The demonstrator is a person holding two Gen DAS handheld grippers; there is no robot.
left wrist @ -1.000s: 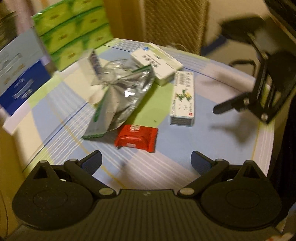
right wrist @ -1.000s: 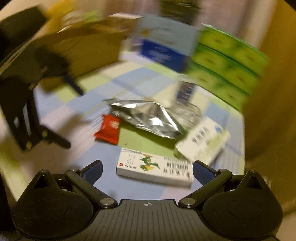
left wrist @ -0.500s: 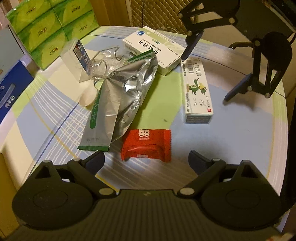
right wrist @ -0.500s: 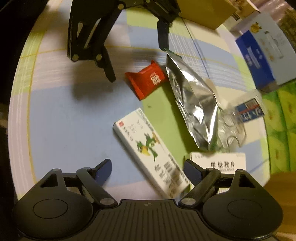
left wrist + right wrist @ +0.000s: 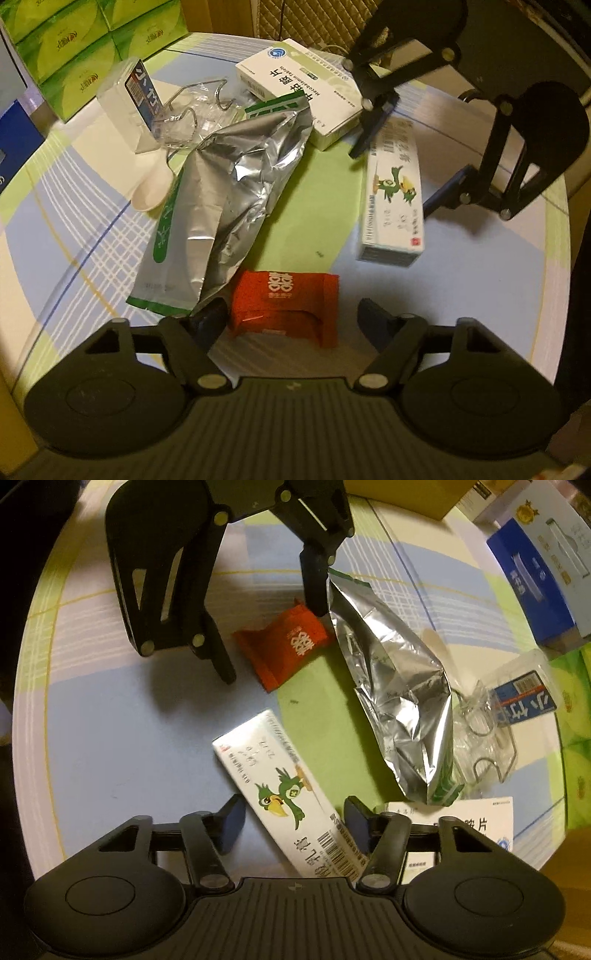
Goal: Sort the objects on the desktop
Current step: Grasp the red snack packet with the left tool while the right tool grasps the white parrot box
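A red snack packet (image 5: 284, 306) lies on the round patterned table (image 5: 74, 240), between the fingers of my left gripper (image 5: 291, 323), which is open around it. From the right wrist view, the left gripper (image 5: 274, 643) straddles the red packet (image 5: 288, 646). A long white box with a green bird (image 5: 288, 794) lies slantwise between the fingers of my open right gripper (image 5: 293, 825). In the left wrist view the right gripper (image 5: 406, 158) straddles the far end of that box (image 5: 395, 199).
A crumpled silver foil pouch (image 5: 229, 199) lies mid-table beside a white medicine box (image 5: 299, 85), clear plastic packaging with a blue card (image 5: 144, 92) and a white spoon (image 5: 151, 188). Green tissue packs (image 5: 74, 44) and a blue box (image 5: 535, 576) stand at the table's edge.
Both grippers came down and forward. The left now has the red packet between its fingers, the right the bird box. Both pairs of fingers have narrowed a little.
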